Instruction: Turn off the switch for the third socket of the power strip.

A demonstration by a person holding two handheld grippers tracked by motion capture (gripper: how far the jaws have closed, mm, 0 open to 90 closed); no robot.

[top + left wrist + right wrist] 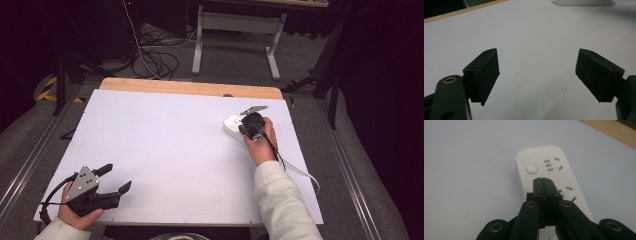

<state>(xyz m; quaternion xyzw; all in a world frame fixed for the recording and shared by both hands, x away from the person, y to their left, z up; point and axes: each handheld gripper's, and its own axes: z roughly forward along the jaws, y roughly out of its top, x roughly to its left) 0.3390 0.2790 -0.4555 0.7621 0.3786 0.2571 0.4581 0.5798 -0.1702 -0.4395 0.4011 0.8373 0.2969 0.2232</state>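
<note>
A white power strip (233, 125) lies on the right part of the white table top (175, 145), with its round button (532, 168) and socket slots facing up. My right gripper (543, 180) hovers just over the strip (541, 162), jaws pressed together with nothing between them, the tips a little short of the button. In the high view that right gripper (246, 126) sits over the strip's near end. My left gripper (116, 179) rests at the table's front left corner, jaws spread wide and empty. The strip's edge (584, 2) shows far ahead of the left gripper (537, 75).
The strip's white cord (300, 170) runs toward the table's right front edge. A wooden strip (190, 88) borders the far edge. Beyond it, cables (155, 60) lie on the floor by a table frame (235, 35).
</note>
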